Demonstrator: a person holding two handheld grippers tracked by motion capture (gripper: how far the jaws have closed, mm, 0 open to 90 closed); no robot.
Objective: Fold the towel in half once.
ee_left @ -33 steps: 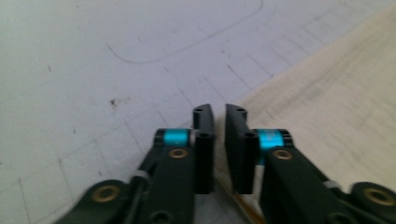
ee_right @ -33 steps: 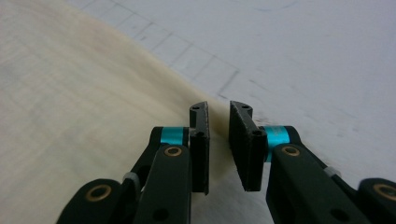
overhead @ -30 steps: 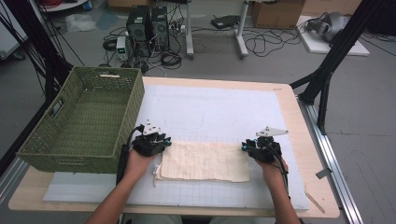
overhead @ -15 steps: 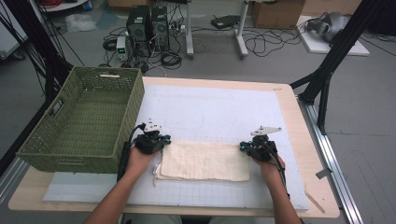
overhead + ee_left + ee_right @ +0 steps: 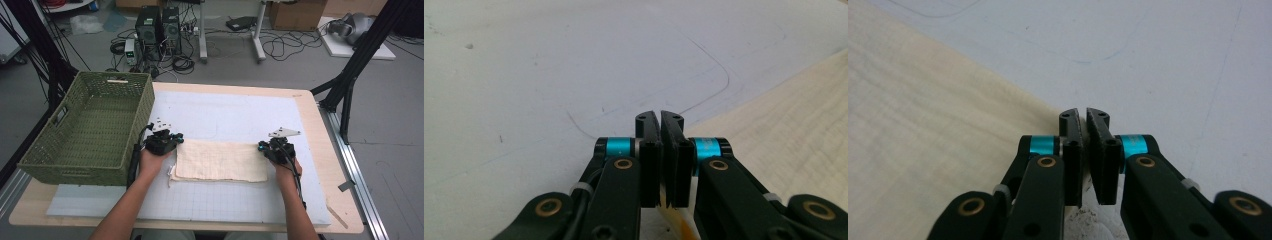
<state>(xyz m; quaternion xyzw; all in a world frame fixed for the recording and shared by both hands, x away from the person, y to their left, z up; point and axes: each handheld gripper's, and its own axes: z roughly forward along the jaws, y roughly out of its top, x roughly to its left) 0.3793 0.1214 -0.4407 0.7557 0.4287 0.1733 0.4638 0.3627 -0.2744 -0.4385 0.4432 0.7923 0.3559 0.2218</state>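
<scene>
While both hands sit low on the desk (image 5: 320,112), each one works an end of the cream cloth (image 5: 220,161), which lies flat on the white mat (image 5: 225,117) near the person. The left gripper (image 5: 162,141) is at the cloth's far left corner, just right of the green woven basket (image 5: 87,127). Its fingers (image 5: 650,150) are clenched, with a bit of cloth showing between them lower down. The right gripper (image 5: 274,149) is at the far right corner; its fingers (image 5: 1073,150) are nearly closed (I cannot tell if cloth is caught). This looks like the pinching step before a fold. Next, both corners likely need lifting together, evenly.
</scene>
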